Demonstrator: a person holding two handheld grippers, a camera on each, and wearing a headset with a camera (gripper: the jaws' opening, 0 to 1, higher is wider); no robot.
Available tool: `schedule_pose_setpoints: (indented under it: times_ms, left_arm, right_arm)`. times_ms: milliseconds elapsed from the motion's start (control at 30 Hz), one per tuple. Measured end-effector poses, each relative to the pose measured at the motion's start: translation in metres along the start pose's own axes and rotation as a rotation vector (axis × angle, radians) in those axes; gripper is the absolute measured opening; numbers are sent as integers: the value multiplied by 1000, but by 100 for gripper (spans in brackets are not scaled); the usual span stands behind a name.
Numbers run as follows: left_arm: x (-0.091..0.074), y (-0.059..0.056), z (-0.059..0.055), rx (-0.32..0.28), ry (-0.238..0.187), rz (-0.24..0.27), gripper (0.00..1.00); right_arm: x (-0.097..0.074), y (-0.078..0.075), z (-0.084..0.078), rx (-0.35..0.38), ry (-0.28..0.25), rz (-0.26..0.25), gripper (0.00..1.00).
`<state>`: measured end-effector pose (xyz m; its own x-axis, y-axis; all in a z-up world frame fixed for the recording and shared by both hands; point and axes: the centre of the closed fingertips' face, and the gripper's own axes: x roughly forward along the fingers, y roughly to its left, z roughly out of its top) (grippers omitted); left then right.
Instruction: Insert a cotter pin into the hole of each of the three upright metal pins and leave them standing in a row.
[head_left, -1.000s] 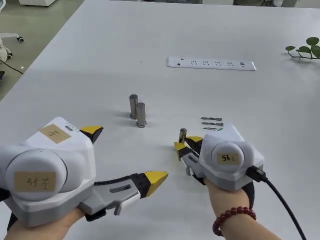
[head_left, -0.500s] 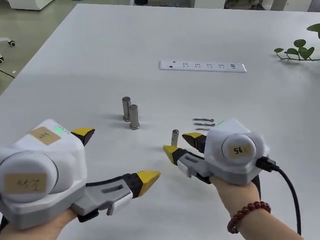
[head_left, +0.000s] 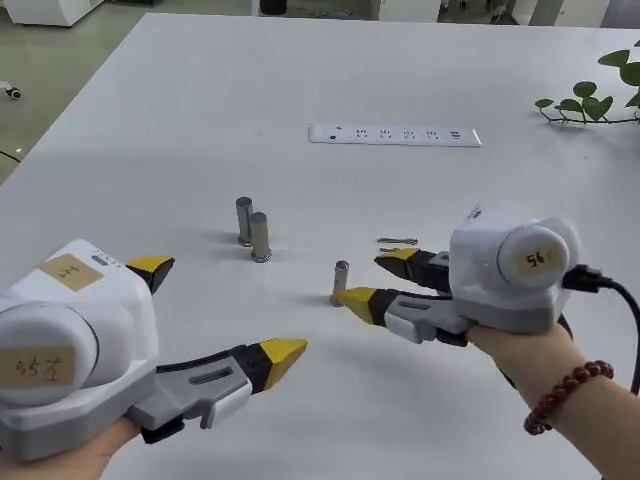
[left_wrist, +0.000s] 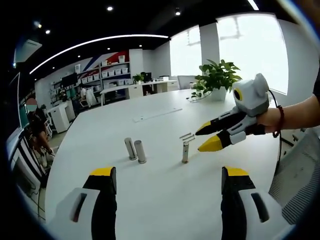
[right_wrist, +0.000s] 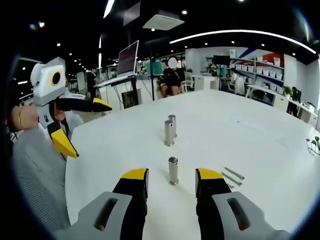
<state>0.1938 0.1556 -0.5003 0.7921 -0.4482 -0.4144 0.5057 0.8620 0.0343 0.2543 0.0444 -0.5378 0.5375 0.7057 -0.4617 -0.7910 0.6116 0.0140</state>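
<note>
Two upright metal pins (head_left: 244, 220) (head_left: 259, 236) stand close together on the white table. A third metal pin (head_left: 341, 280) stands alone to their right. My right gripper (head_left: 377, 278) is open, its yellow tips just right of this lone pin (right_wrist: 173, 170), which stands just ahead of the gap between the jaws, untouched. A few thin cotter pins (head_left: 397, 242) lie flat beyond the right gripper's tips. My left gripper (head_left: 215, 310) is wide open and empty at the near left, well short of the paired pins (left_wrist: 130, 148) (left_wrist: 140, 151).
A white power strip (head_left: 395, 135) lies farther back on the table. A potted plant's leaves (head_left: 590, 105) reach in at the far right edge. The table's left edge (head_left: 60, 120) runs diagonally, with floor beyond. People sit at desks in the background (right_wrist: 172, 75).
My right gripper has drawn back to the right of the lone pin and rolled, and its tips stand farther apart. The head camera has shifted. The left gripper holds about the same pose.
</note>
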Motion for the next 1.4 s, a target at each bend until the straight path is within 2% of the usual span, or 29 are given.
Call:
schedule_pose_setpoints:
  times_ms: [33, 167, 233, 267, 467, 533, 667, 800, 900, 1000, 1067, 1167, 1400]
  left_arm:
    - [0, 0, 0, 0, 0, 1, 85]
    - [-1, 0, 1, 2, -7, 3, 85]
    - [-1, 1, 0, -3, -3, 6, 85]
    - [-2, 1, -1, -5, -2, 8, 85]
    - [-2, 2, -2, -8, 1, 12, 85]
    - [-1, 3, -2, -6, 3, 13, 85]
    - [-1, 4, -2, -5, 3, 15, 85]
    - [-1, 5, -4, 1, 10, 20, 84]
    - [0, 6, -5, 0, 13, 19, 83]
    - [0, 7, -7, -1, 16, 20, 83]
    - [0, 8, -8, -2, 19, 22, 83]
    - [1, 9, -9, -5, 23, 24, 83]
    - [4, 6, -11, -2, 28, 11, 82]
  right_arm:
    - [-1, -2, -2, -20, 19, 8, 33]
    - [-2, -8, -2, 15, 38, 42, 34]
    - [-2, -11, -5, 18, 67, 57, 35]
    - [-1, -12, -7, 6, 91, 69, 35]
    - [2, -22, -12, -13, 141, 92, 35]
    - [3, -26, -15, -36, 165, 90, 35]
    - [6, -41, -28, -123, 248, 70, 34]
    - [11, -50, -30, -115, 260, 71, 34]
    - [13, -58, -30, -80, 263, 80, 33]
    - [15, -69, -34, -84, 294, 76, 32]
    - [16, -73, -34, -63, 297, 85, 32]
    - [19, -81, -36, -78, 320, 100, 29]
    - [25, -86, -42, -80, 375, 132, 23]
